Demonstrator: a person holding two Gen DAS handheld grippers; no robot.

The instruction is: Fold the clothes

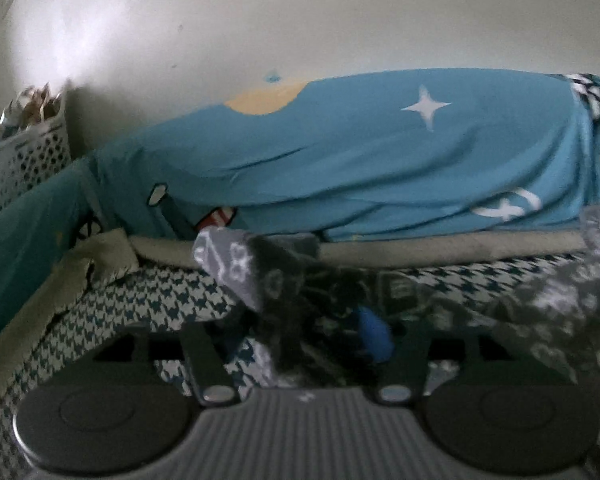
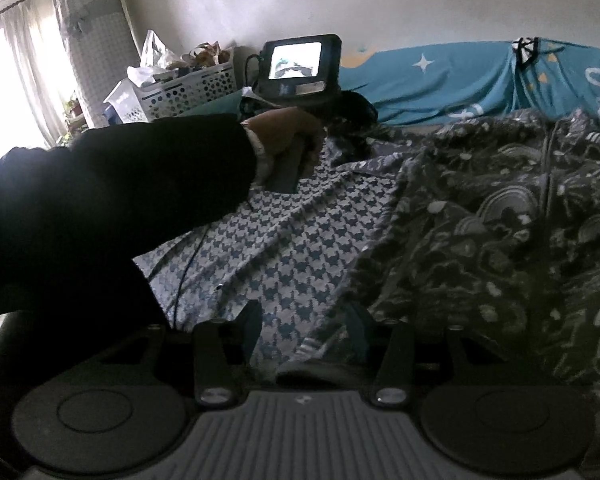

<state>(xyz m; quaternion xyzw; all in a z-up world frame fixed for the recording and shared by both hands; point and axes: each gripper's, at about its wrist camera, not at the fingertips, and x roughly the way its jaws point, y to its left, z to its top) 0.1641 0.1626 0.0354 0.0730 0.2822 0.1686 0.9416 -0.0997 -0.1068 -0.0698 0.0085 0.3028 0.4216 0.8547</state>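
Garment [image 2: 500,208]: dark grey patterned zip jacket, spread on the bed's houndstooth cover [image 2: 300,232], right side of the scene.
Right tongs [image 2: 306,336]: partly spread; jacket's near hem lies between them, grip unclear.
Left tongs [image 1: 300,332]: blurred, spread; a grey printed fold [image 1: 228,264] bunches at their tips, far left.
Left hand [image 2: 288,140]: dark sleeve, gripping handle.

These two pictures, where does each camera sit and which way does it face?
Left wrist view: rides on the left tongs, facing the blue star sheet; grey patterned garment lies between its open fingers.
Right wrist view: rides on the right tongs, facing across the houndstooth cover; shows the person's left hand, dark sleeve.
Both share sheet, cover, garment, laundry basket.
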